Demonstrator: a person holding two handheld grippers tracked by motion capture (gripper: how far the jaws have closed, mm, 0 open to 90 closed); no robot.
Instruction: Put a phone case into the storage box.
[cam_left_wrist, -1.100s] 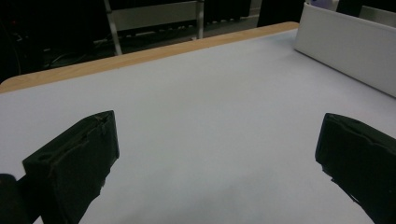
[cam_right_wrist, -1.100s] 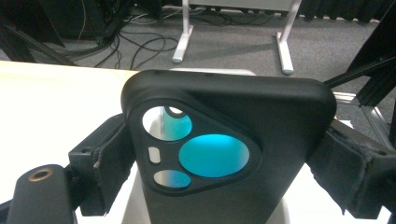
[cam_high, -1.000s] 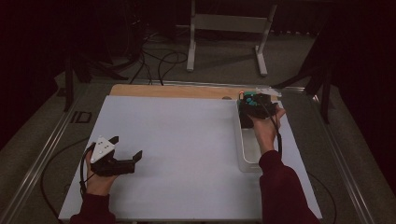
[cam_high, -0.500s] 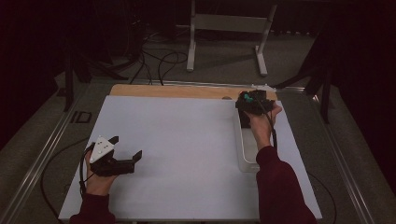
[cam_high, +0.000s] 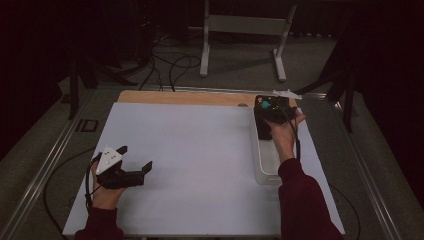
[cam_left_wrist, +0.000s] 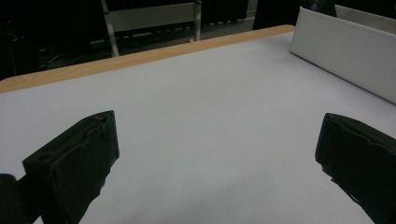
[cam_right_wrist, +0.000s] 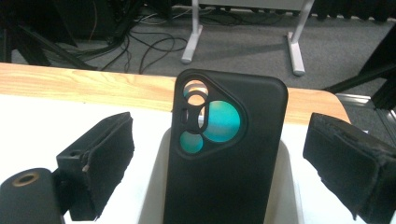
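1. Black against white is what I read first in the high view: a black phone case (cam_high: 262, 102) stands at the far end of a white bin (cam_high: 265, 172) on the right side of the bench (cam_high: 200, 150). My right claw (cam_high: 270, 112) hangs over it. The left claw (cam_high: 135, 157) rests on the bench near the left edge, well apart from the bin, released and empty.

2. In the left gripper view I look along two spread jaws at nothing but bare white surface. The bin's side wall (cam_left_wrist: 341, 51) is off to the upper right.

3. In the right gripper view the case stands upright in the bin between my jaws, camera cut-out facing me. The jaws have just been opening, and each pad stands clear of the case's sides, so I call this claw released. I judge the step in hand to be setting the case into the bin and letting go. The next move calls for backing the claw straight up and away without clipping the case, which I think could tip over.

4. The bench top is a matt white sheet with a wooden strip (cam_high: 185, 97) along its far edge. Beyond it the room is dark, with grey floor, loose cables (cam_right_wrist: 154, 42) and the white legs of a stand (cam_right_wrist: 191, 42).
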